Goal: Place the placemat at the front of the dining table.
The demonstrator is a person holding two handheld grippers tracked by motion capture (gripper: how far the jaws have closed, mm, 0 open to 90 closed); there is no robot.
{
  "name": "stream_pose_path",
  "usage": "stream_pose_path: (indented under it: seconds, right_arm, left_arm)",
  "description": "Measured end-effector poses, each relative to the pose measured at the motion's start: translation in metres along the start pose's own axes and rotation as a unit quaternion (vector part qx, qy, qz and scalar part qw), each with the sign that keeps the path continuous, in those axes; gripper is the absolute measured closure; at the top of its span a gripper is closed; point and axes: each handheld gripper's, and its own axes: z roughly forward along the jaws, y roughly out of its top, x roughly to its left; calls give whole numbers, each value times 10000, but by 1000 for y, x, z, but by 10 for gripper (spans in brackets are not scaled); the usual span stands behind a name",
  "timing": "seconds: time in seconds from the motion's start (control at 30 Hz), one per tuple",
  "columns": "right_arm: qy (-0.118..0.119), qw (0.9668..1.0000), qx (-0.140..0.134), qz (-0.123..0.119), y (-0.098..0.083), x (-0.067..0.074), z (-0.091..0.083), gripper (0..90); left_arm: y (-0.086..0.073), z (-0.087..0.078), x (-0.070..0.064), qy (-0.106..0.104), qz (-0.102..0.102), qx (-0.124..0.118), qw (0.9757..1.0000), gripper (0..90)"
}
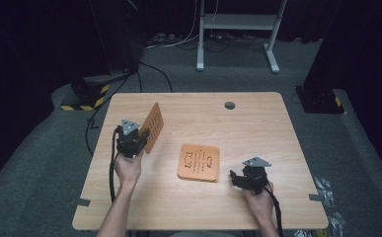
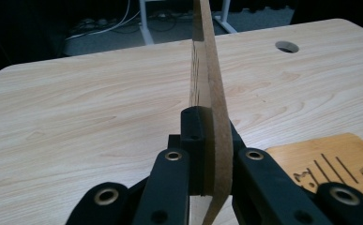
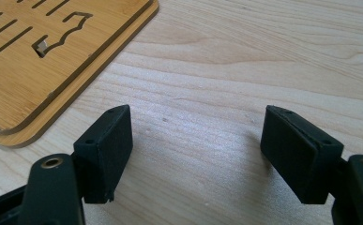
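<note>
My left gripper (image 1: pixel 140 134) is clamped tight on the lower edge of a thin wooden board (image 1: pixel 153 127), holding it on edge and lifted clear of the table (image 1: pixel 257 123), over the table's left part. In the left gripper view the board (image 2: pixel 212 93) rises straight up between my two black jaws, so I see its narrow edge and a few dark slots cut into its face. From the high view the same board shows its broad orange-brown face, tilted a little.

My right gripper (image 1: pixel 235 178) rests low near the table's front right, just beside a stack of flat boards (image 1: pixel 199 162) lying in the middle. Its jaws stand apart with nothing but bare tabletop between them; the right gripper view makes that gap plain, while the high view leaves it too small to judge. That view also shows the stack (image 3: pixel 38 61) as two layers, one on the other, with slots and a notched cut-out in the top one
</note>
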Motion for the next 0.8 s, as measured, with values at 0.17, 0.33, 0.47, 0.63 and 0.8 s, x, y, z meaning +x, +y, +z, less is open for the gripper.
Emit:
stream_pose_path:
  seconds: [0.17, 0.33, 0.47, 0.63, 0.8]
  right_arm:
    - [-1, 10000, -1, 1, 0, 0, 0, 252]
    - [1, 10000, 2, 11, 0, 0, 0, 252]
    - [3, 10000, 3, 14, 0, 0, 0, 252]
    - [0, 10000, 1, -1, 0, 0, 0, 252]
    - [4, 10000, 5, 15, 0, 0, 0, 252]
  left_arm:
    - [-6, 4, 6, 87, -77, 31, 9999, 862]
    - [-10, 9, 9, 105, -140, 60, 9998, 862]
    - [-12, 12, 9, 148, -169, 68, 9997, 862]
    - [-14, 21, 8, 190, -156, 111, 9996, 862]
    - [-16, 26, 7, 173, -203, 120, 9996, 862]
